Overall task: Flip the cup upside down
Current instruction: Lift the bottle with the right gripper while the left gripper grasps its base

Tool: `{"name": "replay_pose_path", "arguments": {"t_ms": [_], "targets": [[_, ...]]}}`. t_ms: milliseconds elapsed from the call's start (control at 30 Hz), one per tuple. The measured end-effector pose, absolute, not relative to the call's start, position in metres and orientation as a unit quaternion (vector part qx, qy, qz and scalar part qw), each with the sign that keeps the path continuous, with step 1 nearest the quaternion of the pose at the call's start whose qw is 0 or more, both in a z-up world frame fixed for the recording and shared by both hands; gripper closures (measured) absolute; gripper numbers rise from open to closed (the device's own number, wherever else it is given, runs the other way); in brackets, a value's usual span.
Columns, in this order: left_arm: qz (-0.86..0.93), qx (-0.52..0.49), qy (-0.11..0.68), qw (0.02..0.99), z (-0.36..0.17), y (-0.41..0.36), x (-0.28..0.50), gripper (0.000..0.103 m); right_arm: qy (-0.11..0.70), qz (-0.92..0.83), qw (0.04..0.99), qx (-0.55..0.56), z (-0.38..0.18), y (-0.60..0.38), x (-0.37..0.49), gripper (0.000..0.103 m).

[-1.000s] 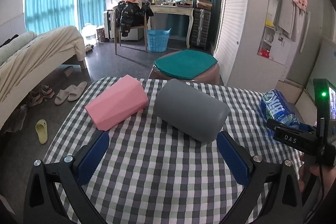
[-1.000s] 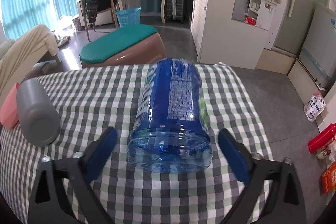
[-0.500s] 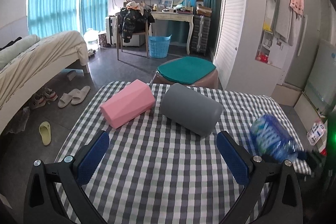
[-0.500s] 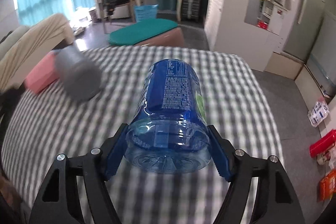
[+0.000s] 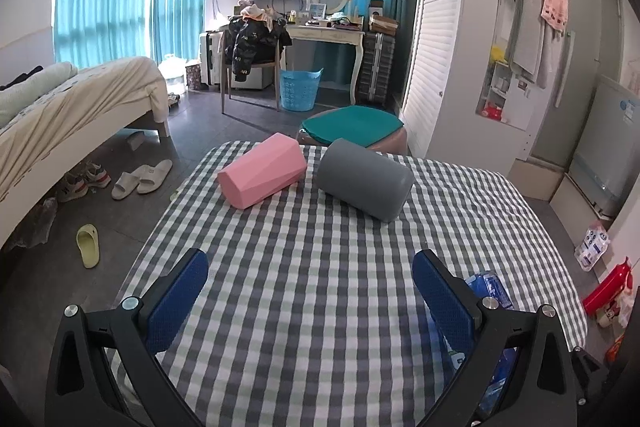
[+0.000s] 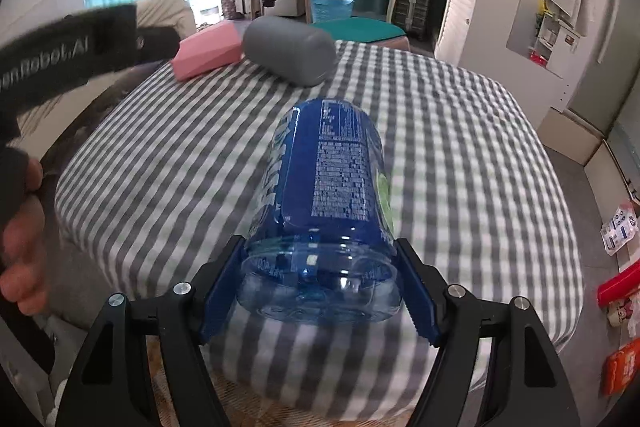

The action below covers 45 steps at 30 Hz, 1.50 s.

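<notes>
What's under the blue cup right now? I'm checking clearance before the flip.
Checkered tablecloth shows beneath and through the clear blue cup, held in the right tongs. The cloth under its labelled part is hidden.

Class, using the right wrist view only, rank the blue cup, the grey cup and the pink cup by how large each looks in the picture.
1. blue cup, by far the largest, though it sits nearest the camera, in the right claw.
2. grey cup.
3. pink cup, partly hidden behind the grey cup, so the order of the last two is unsure.
</notes>
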State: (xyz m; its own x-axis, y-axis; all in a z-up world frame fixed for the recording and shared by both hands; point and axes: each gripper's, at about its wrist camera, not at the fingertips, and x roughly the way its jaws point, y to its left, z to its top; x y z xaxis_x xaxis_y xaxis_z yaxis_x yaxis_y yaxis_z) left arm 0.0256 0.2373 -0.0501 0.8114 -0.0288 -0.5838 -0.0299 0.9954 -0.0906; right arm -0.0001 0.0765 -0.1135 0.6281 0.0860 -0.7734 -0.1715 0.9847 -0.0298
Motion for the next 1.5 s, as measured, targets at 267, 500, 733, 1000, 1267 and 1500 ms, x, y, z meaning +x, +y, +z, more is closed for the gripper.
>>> {"name": "replay_pose_path", "arguments": {"t_ms": [267,500,733,1000,1267,1500], "targets": [[0.010,-0.039,0.308,0.950,-0.052,0.238,0.012,0.000,0.414,0.090,0.905,-0.028,-0.112,0.074,-0.006,0.014],[0.016,-0.027,0.294,0.955,-0.042,0.227,0.002,0.000,0.361,0.091,0.927,-0.041,-0.072,0.054,-0.043,0.012],[-0.036,-0.052,0.309,0.949,-0.051,0.178,-0.027,0.000,0.315,0.008,0.949,0.003,-0.054,-0.029,-0.066,0.009],[-0.065,-0.030,0.341,0.937,-0.070,0.118,-0.045,0.000,0.323,-0.032,0.945,0.047,-0.062,-0.079,-0.064,0.009],[-0.075,-0.019,0.392,0.917,-0.104,0.093,-0.043,0.000,0.345,-0.034,0.936,0.061,-0.082,-0.092,-0.058,0.009],[-0.083,-0.010,0.407,0.910,-0.122,0.087,-0.031,0.005,0.358,-0.038,0.931,0.064,-0.095,-0.103,-0.053,0.009]]}}
